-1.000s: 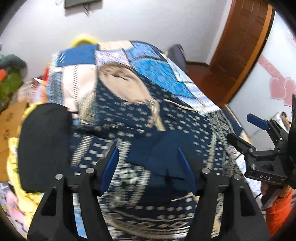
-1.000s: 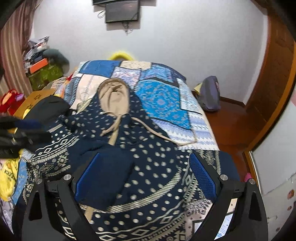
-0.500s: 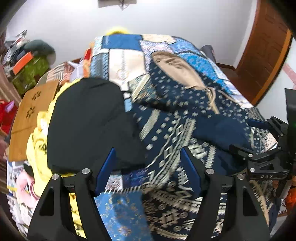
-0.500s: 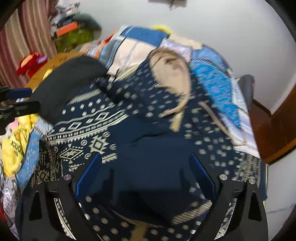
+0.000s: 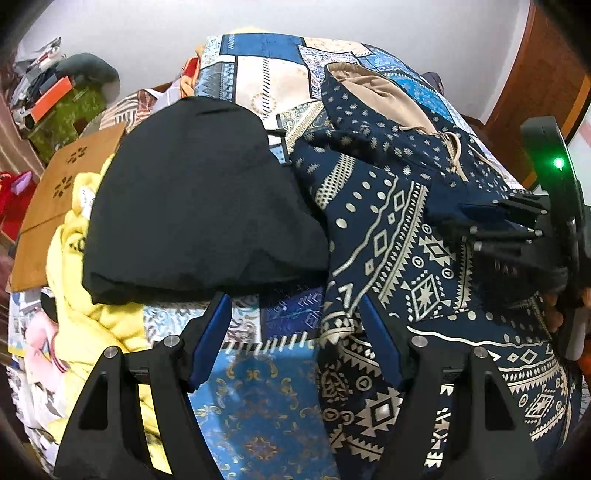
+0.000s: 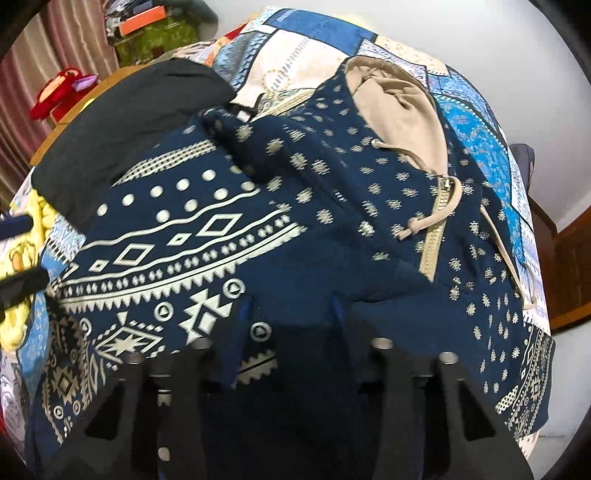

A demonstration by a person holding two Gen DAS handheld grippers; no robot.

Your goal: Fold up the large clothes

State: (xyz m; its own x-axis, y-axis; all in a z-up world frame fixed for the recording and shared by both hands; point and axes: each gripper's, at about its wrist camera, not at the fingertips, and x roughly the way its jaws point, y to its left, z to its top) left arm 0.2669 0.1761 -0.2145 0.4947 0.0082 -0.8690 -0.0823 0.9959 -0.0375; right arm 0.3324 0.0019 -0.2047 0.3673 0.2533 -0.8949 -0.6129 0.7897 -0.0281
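A navy hoodie (image 5: pixel 399 229) with cream patterns and a beige-lined hood (image 5: pixel 373 92) lies spread on the bed; it also fills the right wrist view (image 6: pixel 295 206). My left gripper (image 5: pixel 295 332) is open and empty, its blue pads just above the bedspread beside the hoodie's left edge. My right gripper (image 6: pixel 288 325) has narrowed around a plain navy fold of the hoodie; it also shows in the left wrist view (image 5: pixel 495 221) low over that fold. Whether it pinches the fabric is hidden.
A folded black garment (image 5: pixel 192 199) lies left of the hoodie on the patchwork bedspread (image 5: pixel 266 77). Yellow clothes (image 5: pixel 85 295) and a wooden board (image 5: pixel 55 192) are further left. A wooden door (image 5: pixel 539 66) stands at right. Clutter (image 6: pixel 155 33) sits by the curtain.
The left gripper swung left and down toward the hoodie's left edge. The right gripper dropped onto the hoodie's middle and its jaws narrowed from wide open.
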